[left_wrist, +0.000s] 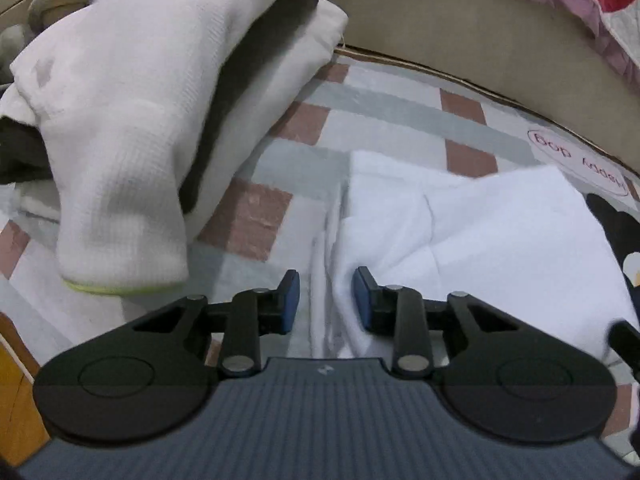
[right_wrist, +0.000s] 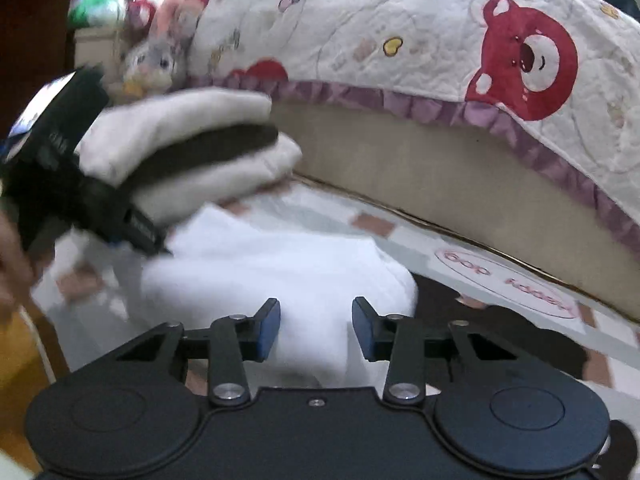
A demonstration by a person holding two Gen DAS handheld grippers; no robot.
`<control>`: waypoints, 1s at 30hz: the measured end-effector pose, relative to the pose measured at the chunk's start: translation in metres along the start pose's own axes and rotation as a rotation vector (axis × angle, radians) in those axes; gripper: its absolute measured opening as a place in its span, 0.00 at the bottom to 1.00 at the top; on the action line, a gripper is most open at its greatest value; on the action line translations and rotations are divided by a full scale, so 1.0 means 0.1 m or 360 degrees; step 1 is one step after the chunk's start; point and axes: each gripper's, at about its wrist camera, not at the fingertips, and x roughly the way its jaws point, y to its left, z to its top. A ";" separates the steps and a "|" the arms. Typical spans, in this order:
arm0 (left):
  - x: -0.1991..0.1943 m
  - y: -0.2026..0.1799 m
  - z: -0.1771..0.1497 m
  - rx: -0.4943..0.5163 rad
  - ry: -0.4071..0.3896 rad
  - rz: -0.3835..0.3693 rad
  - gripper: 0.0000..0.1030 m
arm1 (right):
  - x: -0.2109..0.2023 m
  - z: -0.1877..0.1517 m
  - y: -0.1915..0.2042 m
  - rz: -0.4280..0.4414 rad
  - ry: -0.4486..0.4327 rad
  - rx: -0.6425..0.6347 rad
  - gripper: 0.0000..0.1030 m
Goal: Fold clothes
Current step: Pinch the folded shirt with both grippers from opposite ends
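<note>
A white cloth (left_wrist: 480, 232) lies folded flat on the checked mat (left_wrist: 380, 112). My left gripper (left_wrist: 326, 300) hovers open just above its left edge, where layered folds show between the blue pads (left_wrist: 290, 300). My right gripper (right_wrist: 316, 328) is also open, low over the same white cloth (right_wrist: 280, 272), with nothing clamped. In the right wrist view the left gripper (right_wrist: 140, 236) reaches in from the left, held by a hand (right_wrist: 12, 256). A bulky folded white garment with a dark grey band (left_wrist: 120, 120) sits to the left, and shows again as the folded garment (right_wrist: 192, 148).
A beige bed side (right_wrist: 440, 168) runs along the back under a quilt with red bears (right_wrist: 520, 52). Plush toys (right_wrist: 148, 60) sit at the back left. A black printed figure on the mat (right_wrist: 520, 336) lies right of the cloth. A wooden floor (left_wrist: 16, 400) shows at the left.
</note>
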 end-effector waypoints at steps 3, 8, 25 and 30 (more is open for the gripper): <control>0.01 -0.03 0.00 0.0000 0.0008 0.0024 0.31 | 0.18 -0.02 0.00 0.0011 0.0057 0.0079 0.48; 0.02 -0.02 -0.01 0.0034 0.0017 0.0060 0.33 | 0.13 -0.34 0.05 0.0038 0.0117 0.0051 0.50; -0.54 -0.18 0.09 0.0203 -0.0419 -0.0384 0.41 | -0.04 -0.05 -0.17 0.0101 0.0117 0.0249 0.68; -0.13 -0.33 -0.04 0.0298 -0.0002 -0.0231 0.42 | 0.20 -0.28 -0.55 0.0129 0.0250 0.0702 0.70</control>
